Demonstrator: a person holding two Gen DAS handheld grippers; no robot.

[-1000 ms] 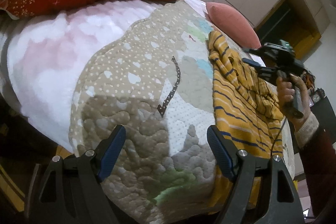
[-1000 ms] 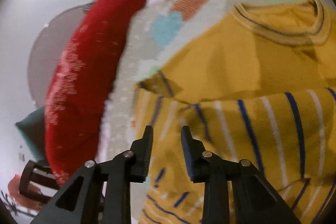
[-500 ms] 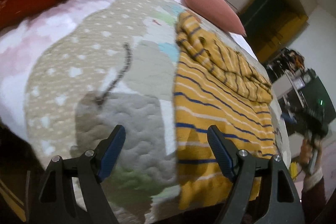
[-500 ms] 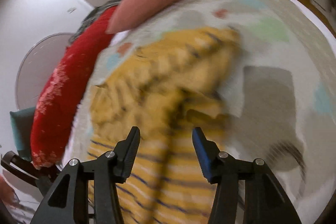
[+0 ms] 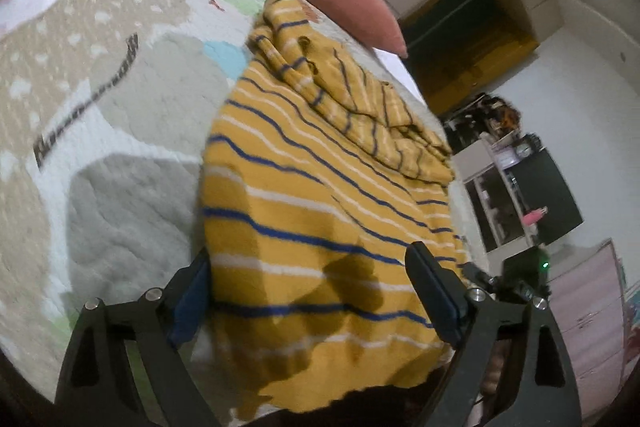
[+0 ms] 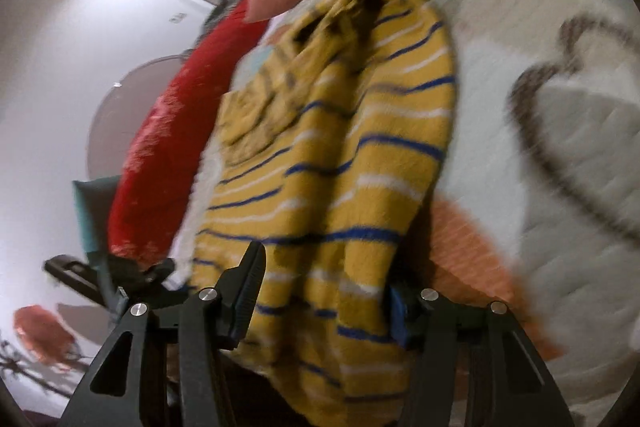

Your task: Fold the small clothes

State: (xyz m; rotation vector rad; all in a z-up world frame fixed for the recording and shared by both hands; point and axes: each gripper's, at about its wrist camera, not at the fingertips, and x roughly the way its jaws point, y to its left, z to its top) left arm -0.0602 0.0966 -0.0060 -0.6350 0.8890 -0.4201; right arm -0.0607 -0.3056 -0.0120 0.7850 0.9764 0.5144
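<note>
We see a yellow sweater (image 5: 320, 211) with blue and white stripes lying spread on a patterned quilt (image 5: 120, 131) that covers the bed. Its sleeves and upper part are bunched into a heap at the far end, ahead of both pairs of jaws, and its hem lies nearest us, hanging a little over the quilt's edge.

The left gripper (image 5: 312, 287) has its jaws wide apart, with the sweater's hem between them; the blue pad of the one finger sits at the sweater's left edge, the other finger over its right part. Whether the fingers touch the fabric we cannot tell.

The right gripper (image 6: 324, 291) also has its jaws wide, straddling the hem from the other corner; the knit fills the gap between them, and the far finger is partly hidden behind the cloth.

Beyond the jaws, past the bunched sleeves, lies a pink pillow (image 5: 348, 7). To the left of the right gripper's jaws, a red cushion (image 6: 180, 147) runs along the quilt's side. The right wrist view is blurred.
</note>
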